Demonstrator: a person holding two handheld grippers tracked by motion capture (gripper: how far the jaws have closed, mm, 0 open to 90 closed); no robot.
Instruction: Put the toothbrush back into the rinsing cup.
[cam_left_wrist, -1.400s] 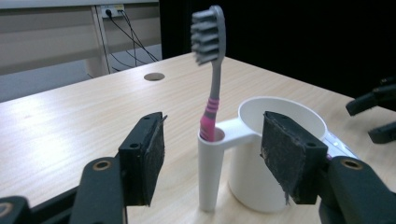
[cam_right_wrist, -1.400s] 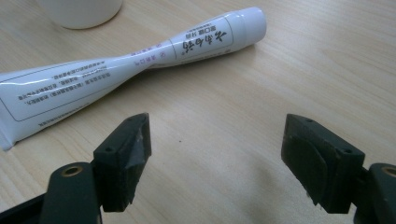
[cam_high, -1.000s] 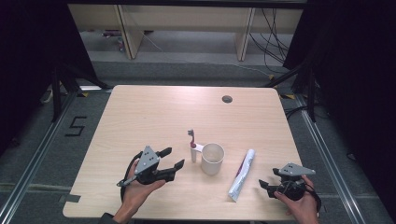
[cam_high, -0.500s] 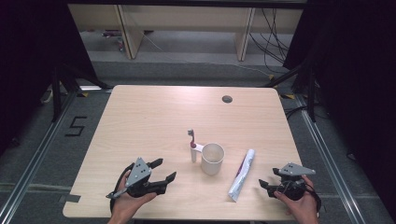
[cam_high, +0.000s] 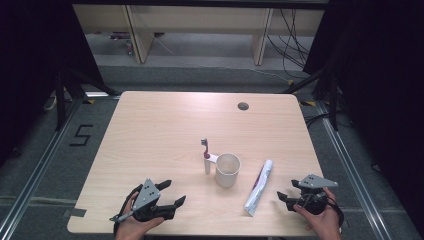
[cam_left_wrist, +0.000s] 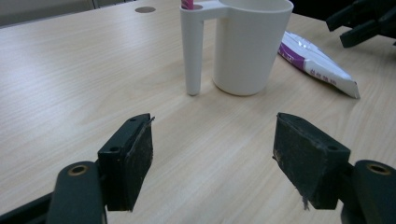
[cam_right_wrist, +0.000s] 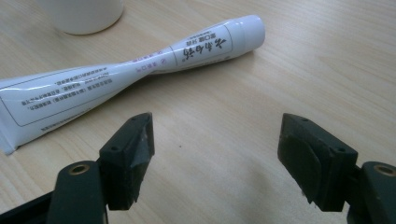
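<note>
1. Left tool (cam_high: 167, 200) near the front left corner of the counter (cam_high: 165, 130), jaws wide apart, nothing between them.
2. Right tool (cam_high: 295, 199) near the front right corner, jaws wide apart too, nothing held.
3. White toothpaste tube (cam_high: 259, 187) flat on the counter, toward the front edge, just left of the right tool and close to it.
4. Round cap end of the tube pointing to the back edge, flat sealed end pointing to the front edge.
5. White cup (cam_high: 227, 170) standing upright near the middle of the counter, a bit toward the front, just left of the tube, not touching it.
6. Pink toothbrush (cam_high: 204, 148) standing up in the little holder on the left side of the cup.
7. Tube probably light and soft, with a pinched, twisted middle (cam_right_wrist: 135, 67), so easy to squash.
8. Shiny skin, so maybe slippery.
9. Best spot to pinch: likely the fat round part near the cap (cam_right_wrist: 219, 39), firmer there, less paste pushed out.
10. Cup likely light, stiff plastic, easy to tip over with a bump.
11. Gentle squeeze better than a hard one.
</note>
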